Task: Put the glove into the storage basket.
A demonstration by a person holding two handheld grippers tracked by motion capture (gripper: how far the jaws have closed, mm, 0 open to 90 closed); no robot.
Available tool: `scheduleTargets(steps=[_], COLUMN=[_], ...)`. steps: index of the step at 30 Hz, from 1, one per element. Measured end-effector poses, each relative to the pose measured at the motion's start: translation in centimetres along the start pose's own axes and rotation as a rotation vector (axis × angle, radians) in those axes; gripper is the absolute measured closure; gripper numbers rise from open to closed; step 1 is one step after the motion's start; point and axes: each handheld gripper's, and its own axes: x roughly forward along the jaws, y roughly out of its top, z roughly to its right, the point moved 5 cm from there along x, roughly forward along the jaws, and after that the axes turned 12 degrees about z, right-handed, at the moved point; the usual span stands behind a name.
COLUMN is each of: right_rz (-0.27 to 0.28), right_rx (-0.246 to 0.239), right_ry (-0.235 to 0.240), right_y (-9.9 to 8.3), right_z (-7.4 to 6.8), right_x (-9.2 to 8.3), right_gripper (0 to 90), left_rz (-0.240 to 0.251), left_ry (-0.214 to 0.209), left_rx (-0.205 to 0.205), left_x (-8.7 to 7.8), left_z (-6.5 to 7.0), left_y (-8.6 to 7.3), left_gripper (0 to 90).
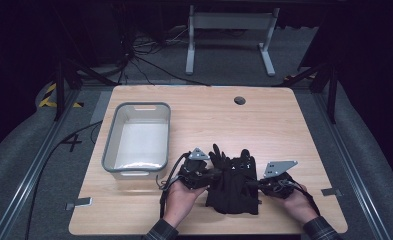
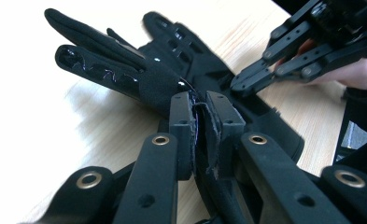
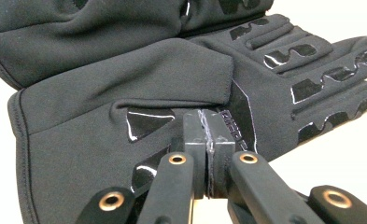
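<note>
Near the desk's front edge lie the black gloves (image 1: 232, 186), stacked, fingers pointing away from the person. The left gripper (image 2: 201, 122) is clenched on a fold of glove fabric, probably to lift it; the right gripper (image 3: 204, 128), jaws clamped together, presses on the other side, steadying. Farther off, toward the left edge, the grey bin (image 1: 110, 145) likely awaits them.
</note>
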Motion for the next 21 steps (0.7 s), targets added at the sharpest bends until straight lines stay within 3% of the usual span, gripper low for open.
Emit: scheduleTargets(steps=[8, 13, 16, 21], right_rz=[0.007, 0.030, 0.027, 0.004], right_rx=[-0.005, 0.002, 0.029, 0.039], right_ry=[0.019, -0.004, -0.028, -0.021], right_y=[0.7, 0.9, 0.2, -0.4], right_z=[-0.2, 0.1, 1.0, 1.1], right_x=[1.0, -0.2, -1.2, -0.9], right_gripper=[90.0, 90.0, 90.0, 90.0], left_rz=[0.008, 0.007, 0.009, 0.006], left_ry=[-0.021, -0.025, -0.030, -0.038], left_rx=[0.020, 0.029, 0.038, 0.049], left_x=[0.8, 1.3, 1.8, 2.3], left_z=[0.5, 0.8, 1.1, 1.5], left_y=[0.6, 0.8, 1.1, 1.3], left_gripper=[81.6, 81.8, 81.8, 81.8])
